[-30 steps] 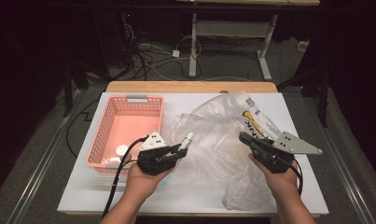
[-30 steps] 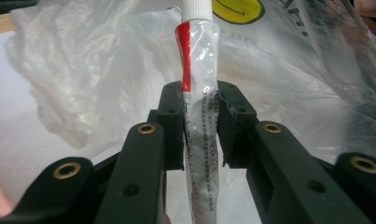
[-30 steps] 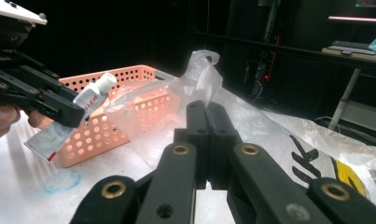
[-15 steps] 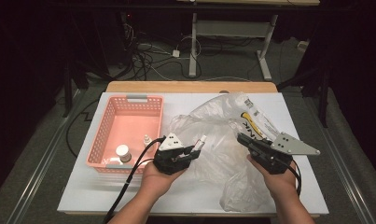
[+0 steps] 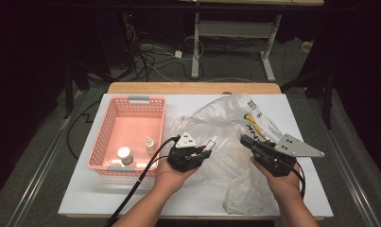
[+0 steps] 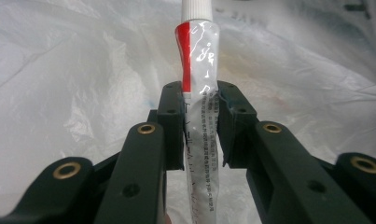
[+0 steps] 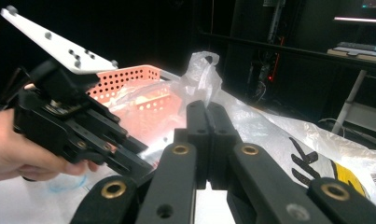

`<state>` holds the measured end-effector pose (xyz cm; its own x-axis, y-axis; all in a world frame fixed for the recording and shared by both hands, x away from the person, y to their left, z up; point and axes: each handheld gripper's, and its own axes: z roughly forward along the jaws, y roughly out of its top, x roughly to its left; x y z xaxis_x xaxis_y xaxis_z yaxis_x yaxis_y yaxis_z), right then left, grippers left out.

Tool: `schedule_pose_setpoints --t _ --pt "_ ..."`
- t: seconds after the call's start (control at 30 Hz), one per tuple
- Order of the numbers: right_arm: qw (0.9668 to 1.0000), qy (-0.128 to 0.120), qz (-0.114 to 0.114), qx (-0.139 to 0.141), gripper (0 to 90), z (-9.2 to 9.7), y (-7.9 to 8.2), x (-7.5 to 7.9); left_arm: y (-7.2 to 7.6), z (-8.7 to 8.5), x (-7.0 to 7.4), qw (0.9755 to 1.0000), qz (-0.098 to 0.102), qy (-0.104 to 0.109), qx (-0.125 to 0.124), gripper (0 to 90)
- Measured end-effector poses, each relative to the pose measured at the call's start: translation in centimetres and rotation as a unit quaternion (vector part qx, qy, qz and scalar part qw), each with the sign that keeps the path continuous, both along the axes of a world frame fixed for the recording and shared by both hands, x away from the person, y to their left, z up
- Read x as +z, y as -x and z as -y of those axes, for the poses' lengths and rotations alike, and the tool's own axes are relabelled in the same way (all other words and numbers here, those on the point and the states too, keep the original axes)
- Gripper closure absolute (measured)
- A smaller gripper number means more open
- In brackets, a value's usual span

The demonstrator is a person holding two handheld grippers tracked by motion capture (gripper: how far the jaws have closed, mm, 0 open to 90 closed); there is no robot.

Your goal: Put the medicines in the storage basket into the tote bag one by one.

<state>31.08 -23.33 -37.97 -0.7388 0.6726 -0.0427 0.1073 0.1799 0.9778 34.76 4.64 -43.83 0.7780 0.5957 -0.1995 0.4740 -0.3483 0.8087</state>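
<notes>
Black fingers of the left gripper [image 6: 200, 112] pinch a thin white-and-red tube [image 6: 198, 93] just above the crumpled plastic bag [image 5: 226, 142] on the white bench [image 5: 84, 194]. Beside it, the right gripper [image 5: 247, 140] rests on the bag, its fingers pressed together. Farther left, a pink basket [image 5: 103, 137] holds a small jar [image 5: 125, 154] and a dropper bottle [image 5: 150, 142].

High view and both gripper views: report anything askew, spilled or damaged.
Nothing spilled or broken. The plastic bag lies crumpled across the table. The tube, clamped in the left gripper, is creased. In the pink basket, a small bottle stands upright.
</notes>
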Motion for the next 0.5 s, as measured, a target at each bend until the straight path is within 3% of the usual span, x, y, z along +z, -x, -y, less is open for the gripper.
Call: schedule_pose_setpoints --t 0.3,0.5 --pt "1.0 -0.001 0.0 -0.002 90.0 0.0 -0.1 0.0 -1.2 1.4 -0.8 0.9999 0.004 0.008 0.009 71.7" --pt "1.0 -0.003 -0.001 -0.002 90.0 0.0 -0.2 -0.1 -2.4 3.2 -1.0 0.9998 0.012 0.008 0.015 71.6"
